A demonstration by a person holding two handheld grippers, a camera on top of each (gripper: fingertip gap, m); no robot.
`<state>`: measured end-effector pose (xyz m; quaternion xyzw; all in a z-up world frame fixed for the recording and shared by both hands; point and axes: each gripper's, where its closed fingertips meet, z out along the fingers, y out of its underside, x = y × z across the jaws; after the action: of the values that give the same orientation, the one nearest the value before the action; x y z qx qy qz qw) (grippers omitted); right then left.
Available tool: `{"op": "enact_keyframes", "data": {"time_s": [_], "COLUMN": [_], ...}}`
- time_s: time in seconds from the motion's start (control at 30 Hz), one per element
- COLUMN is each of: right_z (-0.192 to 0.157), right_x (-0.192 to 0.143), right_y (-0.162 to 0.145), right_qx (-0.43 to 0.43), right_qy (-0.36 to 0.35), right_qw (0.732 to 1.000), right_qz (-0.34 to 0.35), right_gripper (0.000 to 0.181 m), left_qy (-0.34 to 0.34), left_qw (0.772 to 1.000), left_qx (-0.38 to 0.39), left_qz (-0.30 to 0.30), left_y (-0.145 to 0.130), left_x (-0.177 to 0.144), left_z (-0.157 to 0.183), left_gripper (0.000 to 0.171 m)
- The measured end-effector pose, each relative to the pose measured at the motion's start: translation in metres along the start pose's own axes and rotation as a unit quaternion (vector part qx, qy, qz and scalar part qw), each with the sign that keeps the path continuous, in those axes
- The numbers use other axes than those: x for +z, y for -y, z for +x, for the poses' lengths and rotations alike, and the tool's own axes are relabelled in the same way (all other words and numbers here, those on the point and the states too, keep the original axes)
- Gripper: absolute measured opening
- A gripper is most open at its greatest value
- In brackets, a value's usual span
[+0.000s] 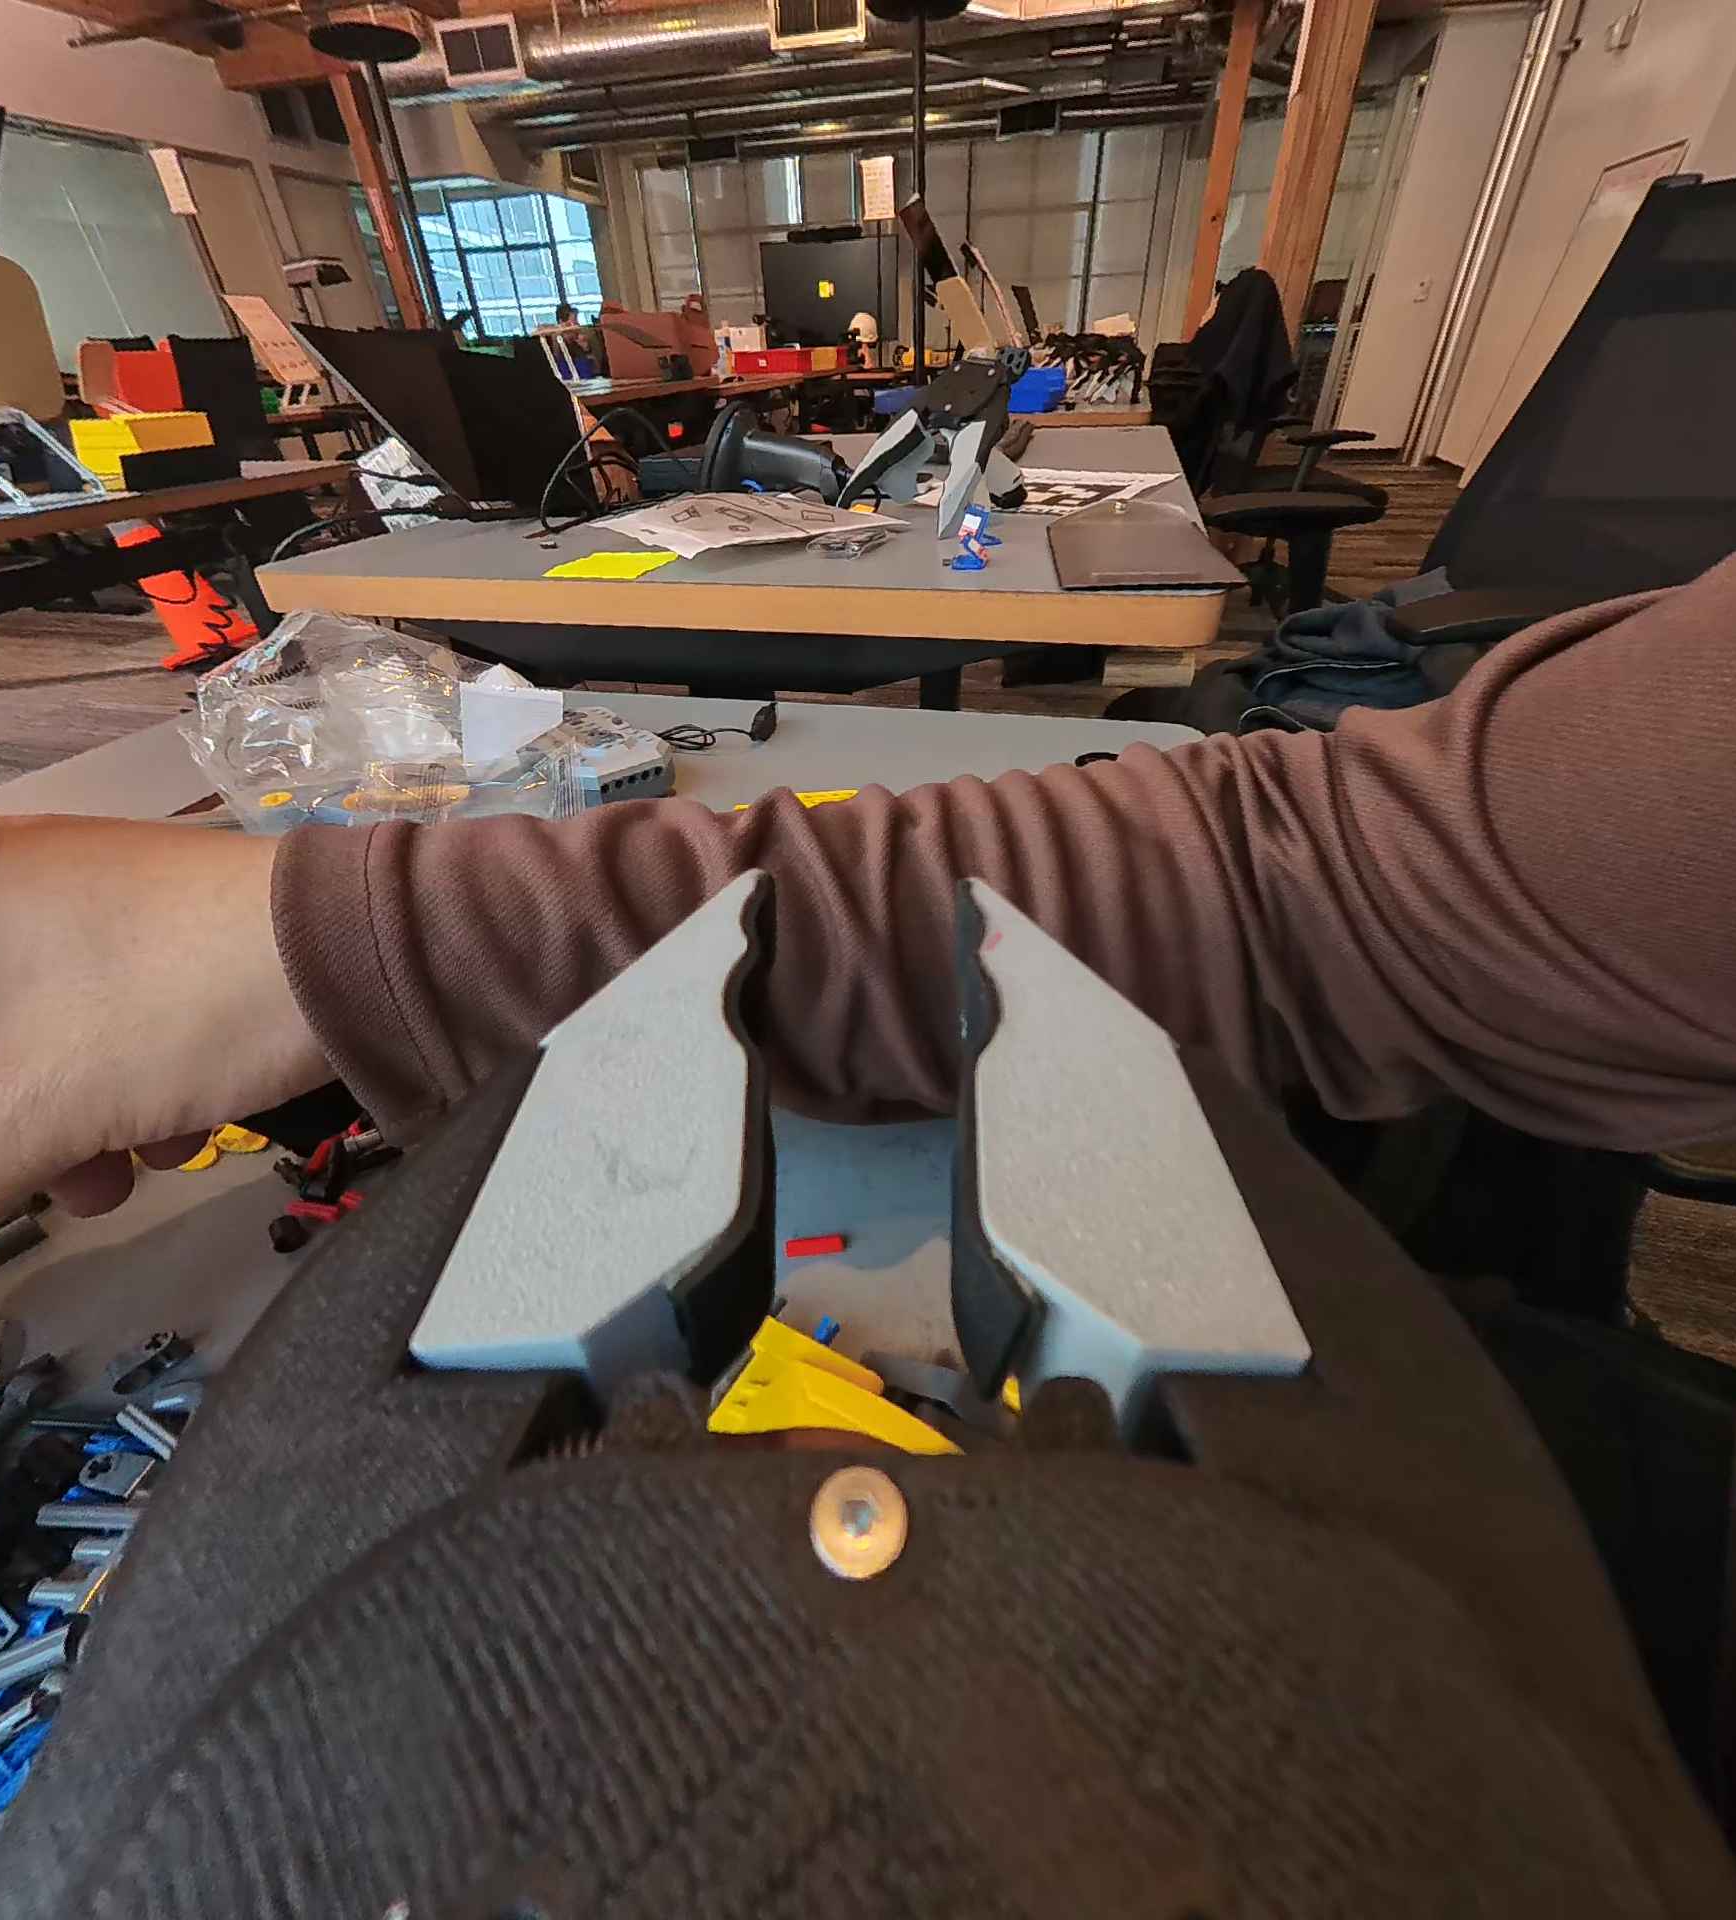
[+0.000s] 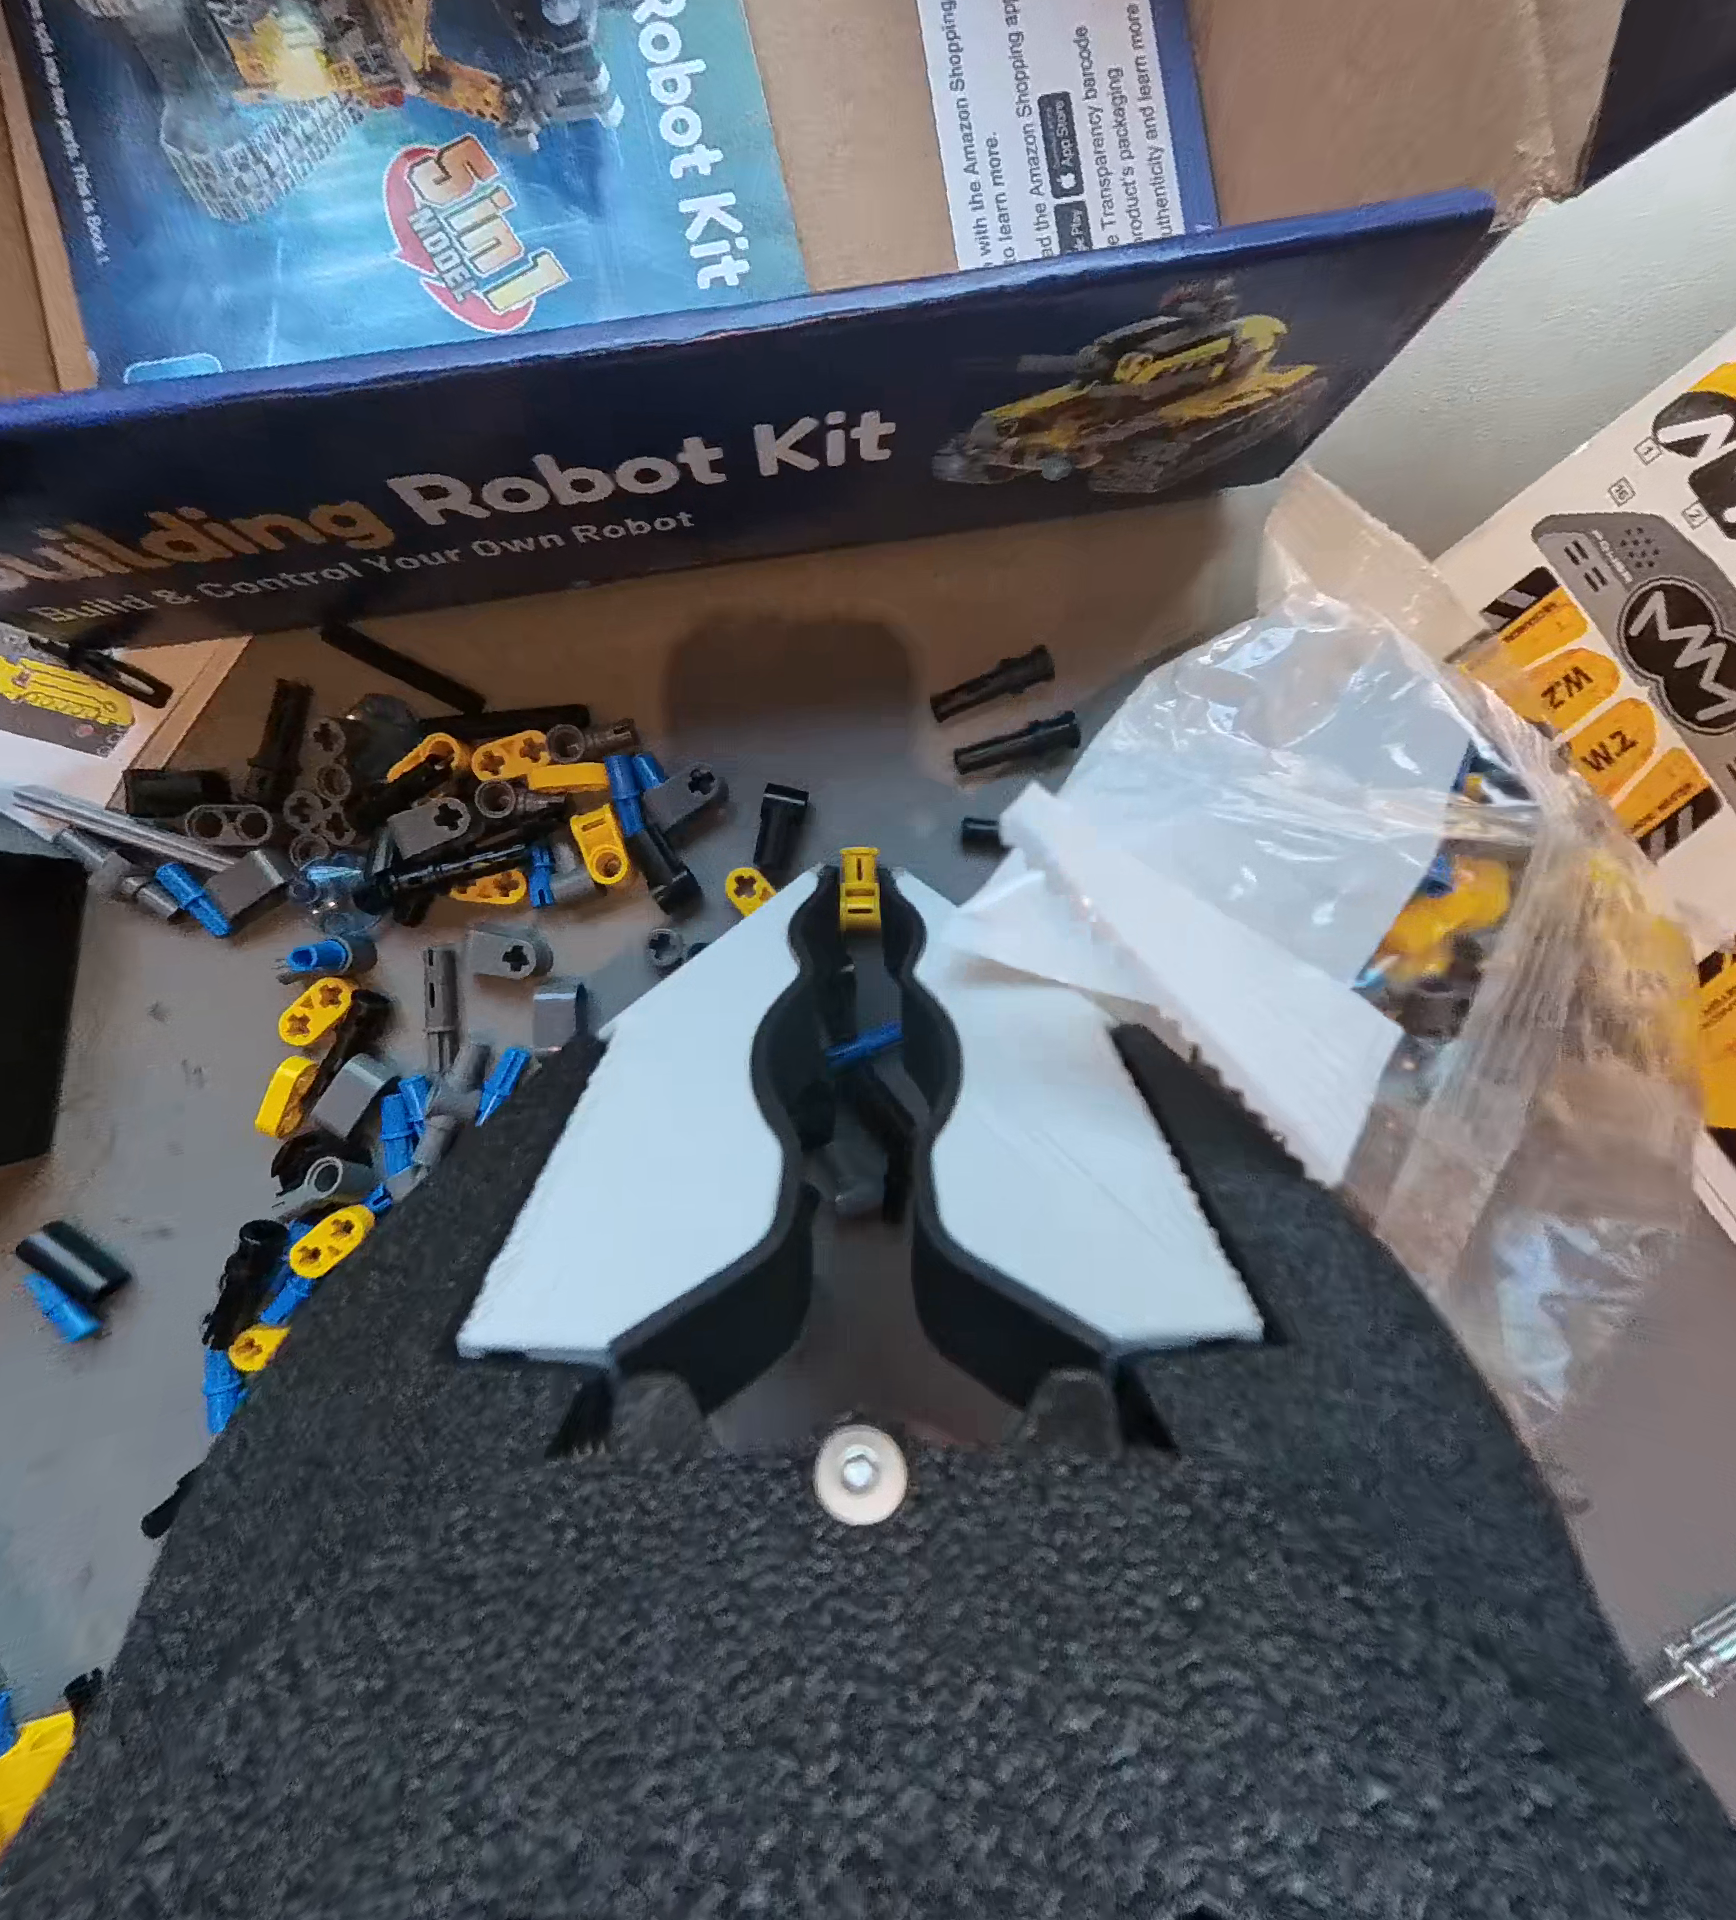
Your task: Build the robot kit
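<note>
While its fingers close on a small yellow connector piece (image 2: 858, 885) at their tips, the right gripper (image 2: 858, 883) hangs above scattered building-kit parts (image 2: 448, 831) beside a dark blue kit box (image 2: 635, 468). Jaws apart and empty, the left gripper (image 1: 864, 914) points at a brown sleeve (image 1: 1051, 935) just beyond it.

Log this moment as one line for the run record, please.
left gripper: open, empty, raised behind brown-sleeved forearm | right gripper: shut on small yellow plastic connector | below: loose pile of plastic building pieces
</note>
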<state>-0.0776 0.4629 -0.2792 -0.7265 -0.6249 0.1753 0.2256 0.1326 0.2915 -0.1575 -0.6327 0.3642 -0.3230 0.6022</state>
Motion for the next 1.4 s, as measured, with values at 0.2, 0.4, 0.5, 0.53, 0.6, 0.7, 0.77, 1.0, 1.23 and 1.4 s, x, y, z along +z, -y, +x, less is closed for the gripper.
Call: {"op": "enact_keyframes", "data": {"time_s": [0.2, 0.4, 0.5, 0.53, 0.6, 0.7, 0.77, 1.0, 1.23, 1.4], "right_z": [-0.001, -0.002, 0.000, 0.000, 0.004, 0.006, 0.008, 0.009, 0.008, -0.004], "right_x": [-0.003, -0.006, -0.007, -0.008, -0.011, -0.018, -0.021, -0.009, 0.000, -0.018], "right_y": [0.001, 0.002, 0.001, 0.001, 0.001, 0.005, 0.005, -0.004, -0.009, 0.003], "right_qx": [-0.006, -0.006, -0.007, -0.009, -0.010, -0.002, 0.005, 0.013, 0.013, 0.015], "right_qy": [-0.004, -0.005, -0.007, -0.008, -0.012, -0.005, -0.002, 0.001, -0.001, 0.025], "right_qw": [1.000, 1.000, 1.000, 1.000, 1.000, 1.000, 1.000, 1.000, 1.000, 0.999], "right_qz": [0.001, 0.007, 0.005, 0.007, 0.009, 0.024, 0.028, 0.003, -0.011, 0.030], "right_gripper": [0.006, 0.007, 0.008, 0.010, 0.011, 0.012, 0.012, 0.017, 0.011, 0.007], "left_qy": [-0.002, -0.005, -0.007, -0.007, -0.007, -0.009, -0.009, -0.009, -0.012, -0.015], "left_qw": [1.000, 1.000, 1.000, 1.000, 1.000, 1.000, 1.000, 1.000, 1.000, 1.000], "left_qx": [-0.001, -0.003, -0.003, -0.002, 0.000, 0.001, 0.003, 0.006, 0.003, 0.016], "left_qz": [0.003, 0.005, 0.006, 0.006, 0.006, 0.008, 0.005, 0.004, 0.002, 0.004], "left_y": [0.002, 0.003, 0.004, 0.004, 0.004, 0.005, 0.004, 0.003, 0.002, 0.003], "left_x": [-0.001, -0.001, -0.001, -0.001, -0.001, -0.001, 0.000, 0.000, 0.001, 0.001], "left_z": [0.001, 0.002, 0.004, 0.004, 0.004, 0.006, 0.006, 0.007, 0.008, 0.014], "left_gripper": [0.031, 0.031, 0.031, 0.031, 0.031, 0.031, 0.031, 0.031, 0.031, 0.030]}}
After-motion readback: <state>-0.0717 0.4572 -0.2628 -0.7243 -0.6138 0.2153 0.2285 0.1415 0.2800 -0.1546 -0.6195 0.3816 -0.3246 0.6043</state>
